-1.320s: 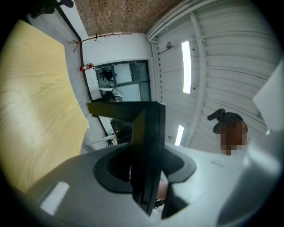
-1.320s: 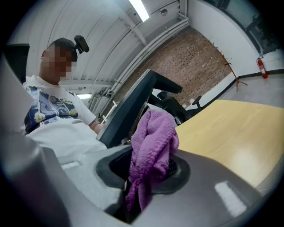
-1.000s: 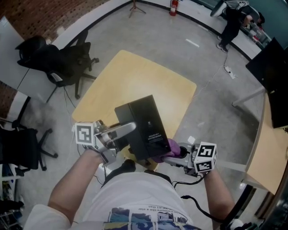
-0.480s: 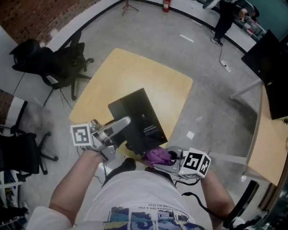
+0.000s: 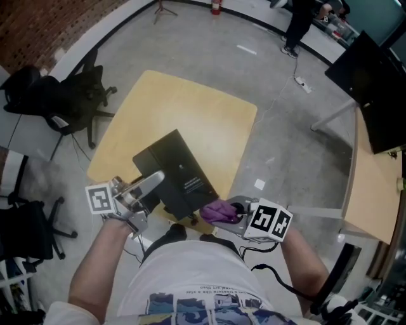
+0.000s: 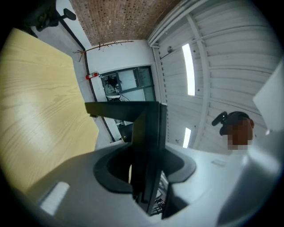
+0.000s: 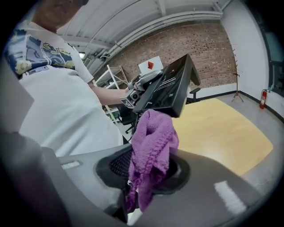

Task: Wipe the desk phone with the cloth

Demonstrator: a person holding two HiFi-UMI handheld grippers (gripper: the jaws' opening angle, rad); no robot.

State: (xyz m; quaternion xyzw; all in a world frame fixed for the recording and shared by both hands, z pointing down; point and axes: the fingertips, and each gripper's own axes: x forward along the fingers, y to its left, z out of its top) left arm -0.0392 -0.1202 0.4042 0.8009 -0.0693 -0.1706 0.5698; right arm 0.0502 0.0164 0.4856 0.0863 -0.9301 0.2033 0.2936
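Note:
The black desk phone is lifted off the table, its flat underside with a white label turned up toward me. My left gripper is shut on its left edge; in the left gripper view the phone's thin black edge stands upright between the jaws. My right gripper is shut on a purple cloth, which touches the phone's near right corner. In the right gripper view the cloth bunches up between the jaws, just below the phone.
A light wooden table lies under and beyond the phone. Black office chairs stand to the left on the grey floor. A second desk is at the right edge. A person stands far back.
The phone and both grippers have shifted left and lower in the head view. The right gripper has slid the cloth leftward along the phone's near edge to its corner.

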